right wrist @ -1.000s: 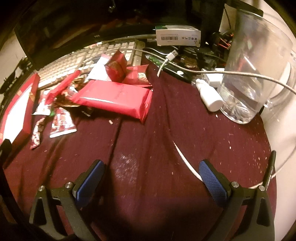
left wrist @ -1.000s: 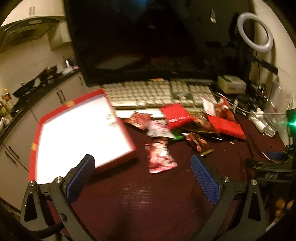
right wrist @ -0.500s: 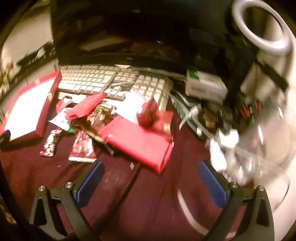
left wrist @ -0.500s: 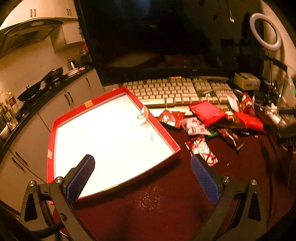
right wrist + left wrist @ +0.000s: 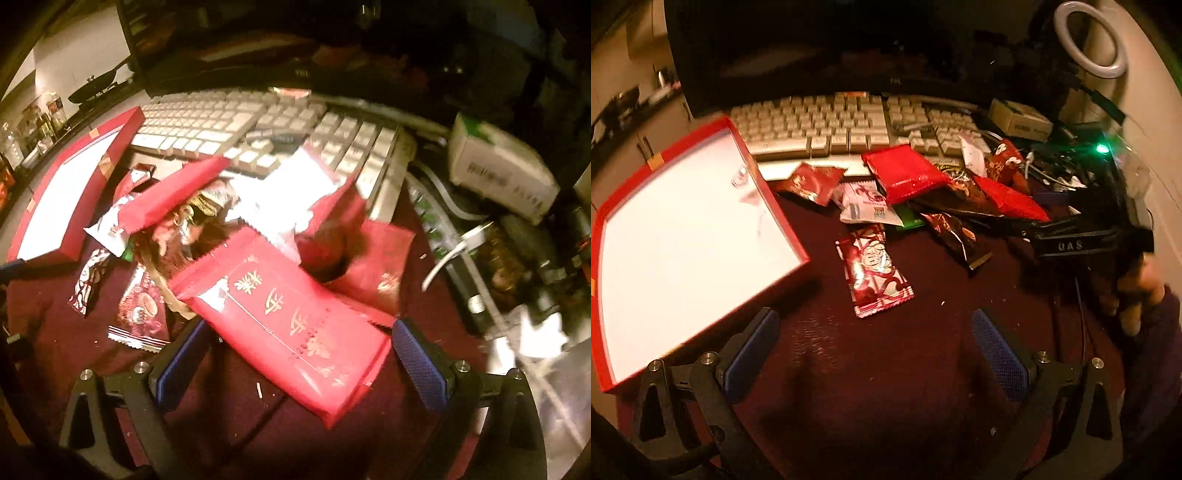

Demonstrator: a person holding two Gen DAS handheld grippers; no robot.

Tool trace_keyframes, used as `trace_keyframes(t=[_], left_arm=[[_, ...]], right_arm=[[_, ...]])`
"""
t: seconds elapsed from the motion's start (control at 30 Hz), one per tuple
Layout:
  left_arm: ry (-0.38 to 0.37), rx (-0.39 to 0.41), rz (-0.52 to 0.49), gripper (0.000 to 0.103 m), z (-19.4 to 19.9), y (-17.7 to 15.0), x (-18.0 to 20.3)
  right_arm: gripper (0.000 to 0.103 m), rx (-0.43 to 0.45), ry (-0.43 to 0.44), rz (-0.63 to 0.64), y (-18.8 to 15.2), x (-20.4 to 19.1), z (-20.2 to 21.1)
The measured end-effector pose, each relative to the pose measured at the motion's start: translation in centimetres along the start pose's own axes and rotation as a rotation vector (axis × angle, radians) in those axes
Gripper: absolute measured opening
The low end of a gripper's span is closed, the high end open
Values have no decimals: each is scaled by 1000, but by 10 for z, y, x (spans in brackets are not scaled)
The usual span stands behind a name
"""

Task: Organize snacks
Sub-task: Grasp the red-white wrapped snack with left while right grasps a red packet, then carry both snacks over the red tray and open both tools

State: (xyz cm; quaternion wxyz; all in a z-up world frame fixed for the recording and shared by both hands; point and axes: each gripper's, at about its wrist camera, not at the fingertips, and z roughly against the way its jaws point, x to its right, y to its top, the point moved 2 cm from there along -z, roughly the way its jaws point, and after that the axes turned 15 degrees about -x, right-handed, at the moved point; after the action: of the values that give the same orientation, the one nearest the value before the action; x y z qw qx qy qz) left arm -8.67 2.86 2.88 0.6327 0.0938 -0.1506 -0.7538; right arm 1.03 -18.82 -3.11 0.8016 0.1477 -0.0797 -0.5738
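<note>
Maroon cloth covers the surface (image 5: 886,369), where a heap of snacks (image 5: 923,192) lies at the middle, just near of a pale keyboard (image 5: 842,125) and a dark monitor (image 5: 812,48), with a red tray (image 5: 768,192) at the left and a ring light (image 5: 1089,37) far right. Left tool (image 5: 875,343) hangs open and empty over bare cloth near a red-and-white packet (image 5: 873,269). Right tool (image 5: 299,358) is open, its fingers either side of a long red pack (image 5: 284,325).
</note>
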Motion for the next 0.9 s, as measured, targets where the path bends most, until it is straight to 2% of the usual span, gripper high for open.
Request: trace_keyframes(t=[0.1, 0.17, 0.23, 0.33, 0.37, 0.4, 0.43, 0.5, 0.53, 0.57, 0.6, 0.67, 0.77, 0.8, 0.9], left_arm=[[34, -32, 49, 103, -11, 9, 2], [28, -43, 86, 103, -17, 15, 2], [37, -62, 119, 103, -24, 17, 1], [7, -80, 155, 100, -32, 20, 2], [-6, -83, 168, 94, -35, 20, 2], [-12, -86, 174, 88, -37, 21, 2], [-19, -96, 182, 86, -42, 23, 2], [27, -74, 174, 74, -43, 26, 7], [35, -69, 171, 70, -43, 27, 8], [31, -59, 166, 61, -42, 27, 9], [28, -50, 160, 53, -41, 26, 10], [33, -38, 143, 44, -41, 26, 12], [22, -20, 120, 43, -40, 23, 12], [24, -18, 116, 34, -41, 23, 12], [3, -11, 107, 32, -40, 23, 10]], right_arm=[[91, 40, 38, -4, -3, 3, 4], [75, 74, 96, -22, -6, 9, 9], [71, 81, 119, -33, -7, 13, 9], [59, 87, 165, -61, -7, 18, 11], [50, 90, 178, -67, -8, 19, 11], [46, 90, 187, -69, -8, 19, 11], [43, 93, 187, -67, -8, 18, 11], [40, 94, 187, -77, -8, 18, 11], [34, 92, 205, -85, -8, 19, 12], [30, 89, 234, -91, -8, 20, 12], [30, 85, 265, -93, -9, 21, 12], [33, 89, 284, -100, -8, 21, 13], [33, 103, 273, -96, -8, 18, 15], [33, 115, 276, -97, -7, 17, 17], [30, 152, 295, -107, -7, 17, 22]])
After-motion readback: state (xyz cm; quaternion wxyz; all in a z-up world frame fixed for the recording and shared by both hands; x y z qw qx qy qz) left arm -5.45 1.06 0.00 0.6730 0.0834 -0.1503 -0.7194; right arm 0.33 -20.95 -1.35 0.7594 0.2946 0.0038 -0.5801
